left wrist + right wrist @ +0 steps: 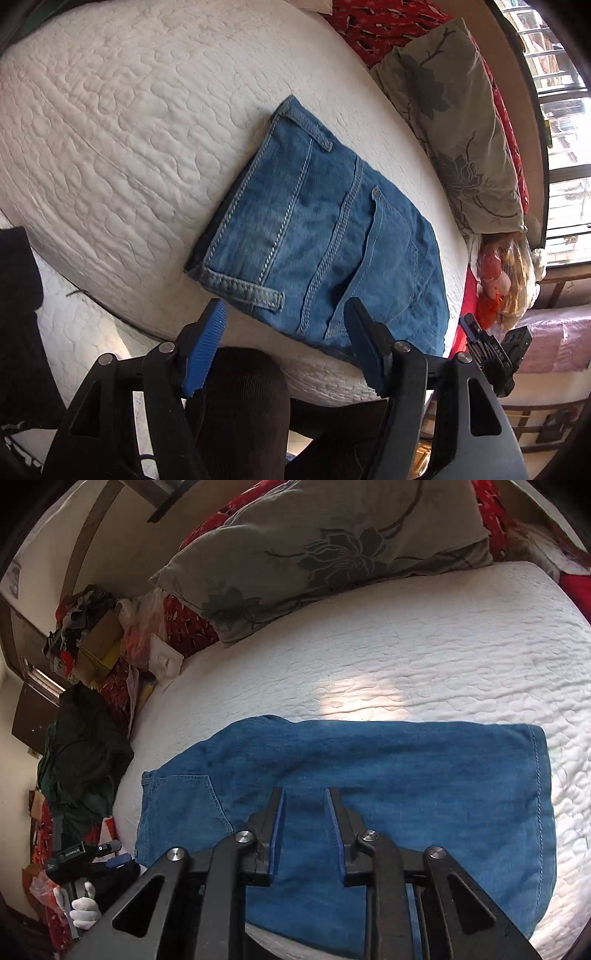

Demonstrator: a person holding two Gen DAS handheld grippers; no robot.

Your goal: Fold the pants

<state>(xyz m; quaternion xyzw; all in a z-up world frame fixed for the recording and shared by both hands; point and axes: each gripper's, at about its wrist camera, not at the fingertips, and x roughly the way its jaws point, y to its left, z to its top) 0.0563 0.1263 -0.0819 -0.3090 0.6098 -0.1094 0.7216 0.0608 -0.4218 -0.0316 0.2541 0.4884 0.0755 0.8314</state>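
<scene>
Jeans (321, 236): blue denim, folded flat on white quilt (110, 129), near bed edge. Left gripper (286, 308): jaws wide apart, nothing held, jeans at 12 o'clock just past tips. Right gripper (304, 794): jaws parted, empty, over jeans. Floral pillow (332, 542) at 12 beyond.
</scene>
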